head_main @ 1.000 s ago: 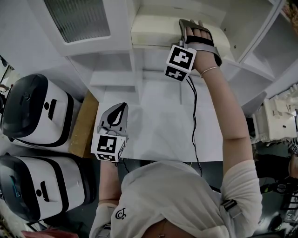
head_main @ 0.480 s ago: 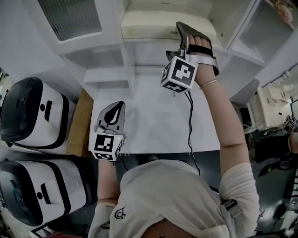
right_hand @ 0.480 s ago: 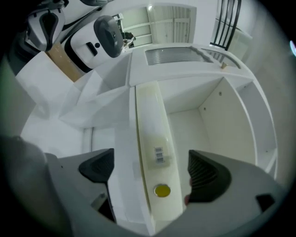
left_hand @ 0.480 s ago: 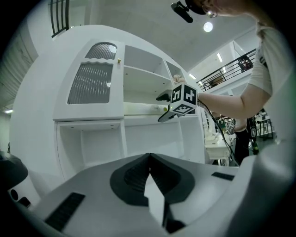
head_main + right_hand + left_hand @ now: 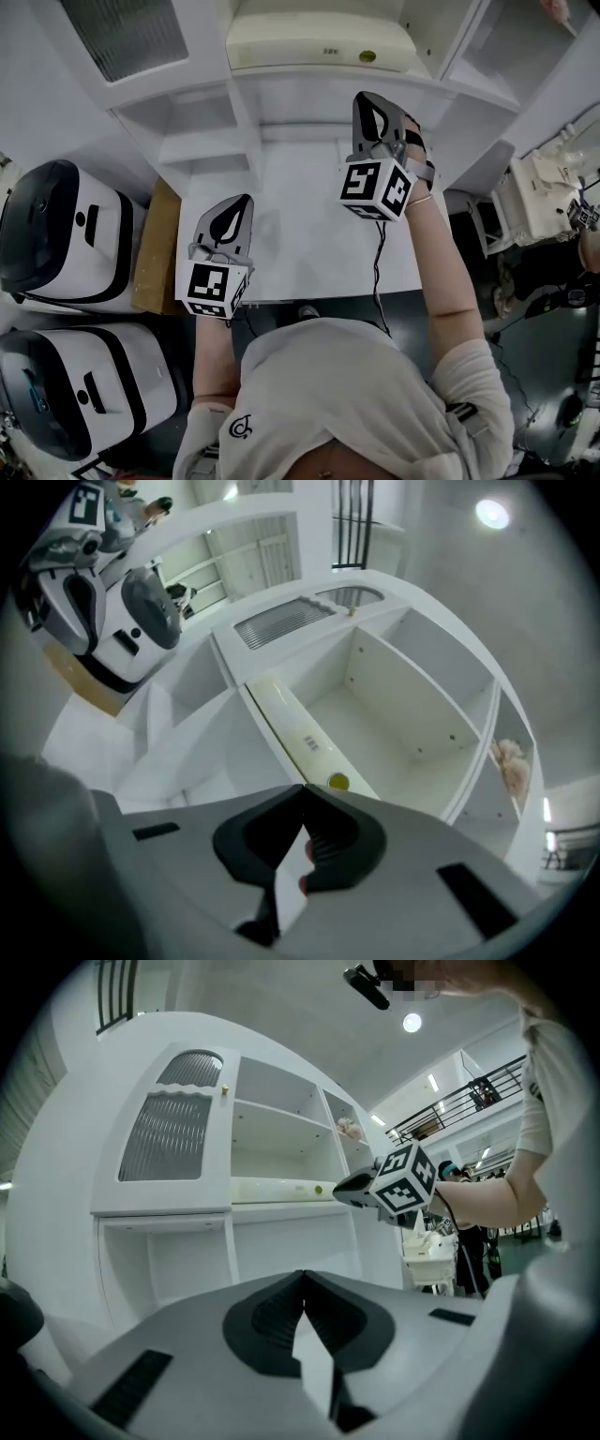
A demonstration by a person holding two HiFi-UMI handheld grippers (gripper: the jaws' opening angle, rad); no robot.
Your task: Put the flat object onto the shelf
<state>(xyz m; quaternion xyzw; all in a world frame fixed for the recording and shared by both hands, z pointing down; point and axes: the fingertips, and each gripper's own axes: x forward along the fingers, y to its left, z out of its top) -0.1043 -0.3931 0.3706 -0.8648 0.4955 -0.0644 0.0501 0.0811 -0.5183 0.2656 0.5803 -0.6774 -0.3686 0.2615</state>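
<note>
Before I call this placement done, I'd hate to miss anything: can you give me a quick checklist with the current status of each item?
1. The flat cream object lies on the shelf: ok.
2. The right claw is apart from the object: ok.
3. The right claw is empty: ok. Its jaws have just closed with nothing between them.
4. The left claw is shut and empty: ok.
5. The object's front edge sits fully back from the shelf lip: cannot tell.
</note>
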